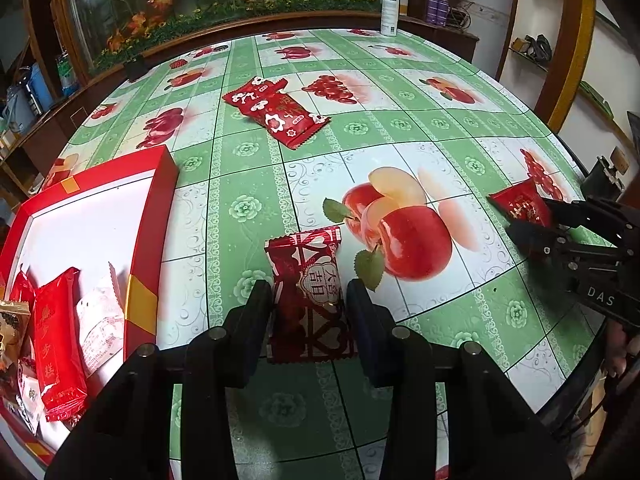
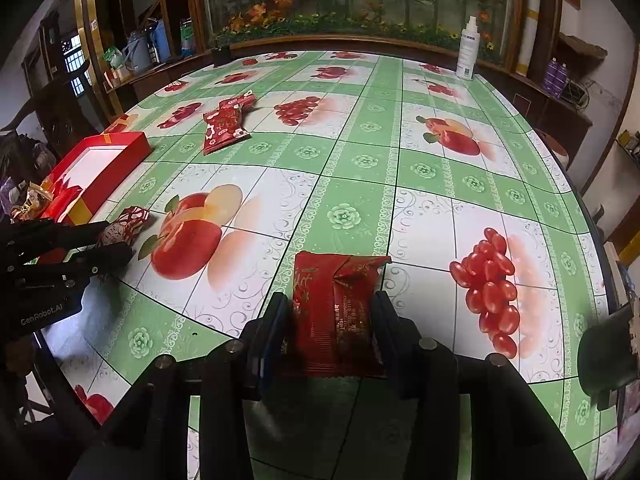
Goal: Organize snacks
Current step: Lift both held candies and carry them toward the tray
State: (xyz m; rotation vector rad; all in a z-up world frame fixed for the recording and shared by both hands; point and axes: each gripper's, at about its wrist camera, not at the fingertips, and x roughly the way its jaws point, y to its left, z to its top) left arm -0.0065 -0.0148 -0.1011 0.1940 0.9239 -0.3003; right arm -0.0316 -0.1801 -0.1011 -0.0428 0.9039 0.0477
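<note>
Left claw (image 1: 309, 300) gripping heart-patterned snack (image 1: 308, 296), right claw (image 2: 331, 316) gripping red snack (image 2: 336, 312)

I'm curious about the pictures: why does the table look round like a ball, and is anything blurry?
Both wrist views bend the table because of fisheye lenses; right wrist view: the red packet looks slightly smeared; left wrist view: the box floor glares white.
</note>
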